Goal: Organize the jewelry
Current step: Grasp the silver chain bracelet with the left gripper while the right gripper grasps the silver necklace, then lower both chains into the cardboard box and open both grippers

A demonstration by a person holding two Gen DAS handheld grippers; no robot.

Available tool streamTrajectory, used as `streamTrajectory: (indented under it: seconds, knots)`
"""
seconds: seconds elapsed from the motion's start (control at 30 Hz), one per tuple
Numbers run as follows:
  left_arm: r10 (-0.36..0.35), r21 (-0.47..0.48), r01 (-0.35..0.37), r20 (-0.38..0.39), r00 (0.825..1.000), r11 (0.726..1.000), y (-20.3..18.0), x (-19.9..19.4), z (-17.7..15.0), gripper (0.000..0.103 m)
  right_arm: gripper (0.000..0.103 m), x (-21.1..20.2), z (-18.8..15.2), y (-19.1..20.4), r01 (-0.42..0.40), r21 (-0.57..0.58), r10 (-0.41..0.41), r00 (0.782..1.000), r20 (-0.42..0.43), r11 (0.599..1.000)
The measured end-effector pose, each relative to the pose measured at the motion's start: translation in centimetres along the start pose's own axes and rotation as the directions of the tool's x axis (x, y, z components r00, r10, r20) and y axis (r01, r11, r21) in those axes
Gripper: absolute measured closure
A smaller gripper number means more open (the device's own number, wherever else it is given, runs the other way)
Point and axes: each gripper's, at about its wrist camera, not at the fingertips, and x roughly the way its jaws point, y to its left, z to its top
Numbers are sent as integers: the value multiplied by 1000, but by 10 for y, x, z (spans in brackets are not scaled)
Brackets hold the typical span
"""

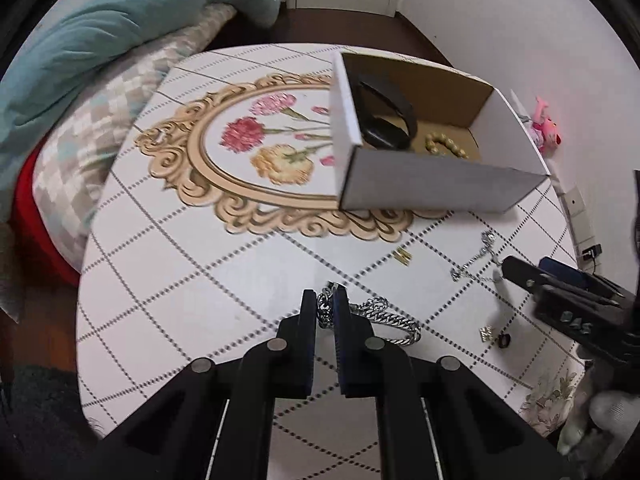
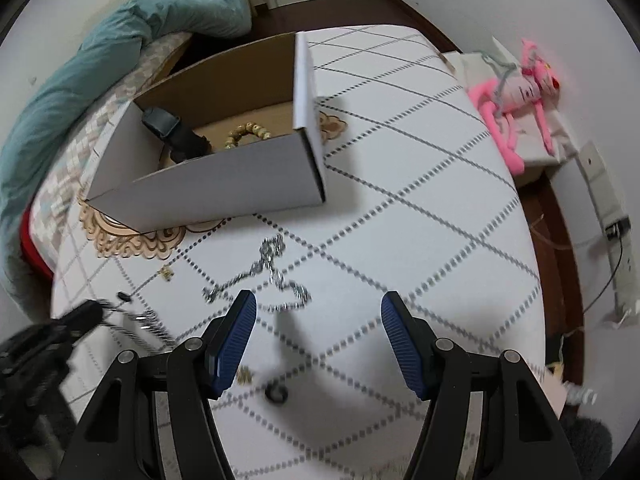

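Note:
My left gripper (image 1: 325, 300) is shut on a thick silver chain bracelet (image 1: 384, 316) that trails right on the table; it also shows in the right wrist view (image 2: 140, 326). An open cardboard box (image 1: 432, 192) holds a black watch band (image 1: 384, 116) and a beaded bracelet (image 1: 446, 146). A thin silver necklace (image 2: 272, 276) lies just ahead of my open, empty right gripper (image 2: 318, 320). A gold earring (image 1: 402, 256), a small gold piece (image 1: 486, 333) and a black ring (image 2: 276, 394) lie loose on the table.
The round table (image 1: 180, 280) has a white grid cloth with a flower medallion. A bed with a teal duvet (image 1: 100, 40) is at the left. A pink plush toy (image 2: 516, 88) lies beyond the table's right edge.

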Motion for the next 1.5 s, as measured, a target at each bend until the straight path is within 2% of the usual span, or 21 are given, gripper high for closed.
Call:
streamTrajectory:
  seconds: [0.07, 0.13, 0.17, 0.2, 0.23, 0.33, 0.43, 0.57, 0.73, 0.97, 1.1, 1.2, 1.33, 1.5]
  knots:
    - [9, -1, -9, 1, 1000, 1000, -2, 1, 1, 97, 38, 10, 2, 9, 13, -53, -13, 1000, -11, 999]
    - [9, -2, -9, 0, 1000, 1000, 3, 4, 4, 97, 50, 13, -1, 24, 68, -140, -66, 998, 25, 988]
    - [9, 0, -9, 0, 1000, 1000, 2, 4, 4, 97, 55, 12, -3, 28, 65, -160, -59, 997, 42, 985]
    - [10, 1, -10, 0, 1000, 1000, 4, 9, 8, 97, 71, 11, -4, 30, 68, -163, -60, 997, 50, 984]
    - [7, 3, -7, 0, 1000, 1000, 4, 10, 10, 97, 94, 10, -3, 32, 72, -167, -64, 997, 51, 983]
    - [-10, 1, 10, 5, 1000, 1000, 0, 8, 13, 97, 97, 8, -2, 30, 41, -129, -37, 999, 33, 991]
    - [-33, 8, 33, 21, 999, 999, -5, -1, 16, 97, 98, -1, -2, 18, -59, -50, 60, 998, 8, 997]
    - [-84, 9, 84, 50, 995, 996, -10, -20, 23, 97, 98, -31, -2, 10, -159, 7, 159, 987, 38, 987]
    - [-153, 4, 153, 93, 984, 988, -12, -50, 39, 97, 98, -73, 6, 11, -232, 4, 230, 969, 91, 973]
    - [-234, 34, 231, 161, 959, 972, -21, -94, 79, 97, 98, -135, 37, 9, -335, -3, 330, 925, 191, 942]
    - [-237, 65, 229, 201, 950, 971, -28, -105, 112, 97, 98, -160, 68, 13, -330, -43, 330, 915, 232, 943]
    - [-230, 71, 220, 199, 953, 973, -28, -99, 130, 97, 98, -162, 91, 14, -319, -55, 322, 916, 239, 946]
    - [-200, 76, 190, 162, 966, 979, -26, -76, 152, 97, 98, -146, 121, 15, -302, -52, 306, 929, 209, 952]
    - [-177, 54, 173, 74, 981, 983, -19, -34, 164, 97, 98, -105, 151, 12, -275, -29, 276, 951, 142, 961]
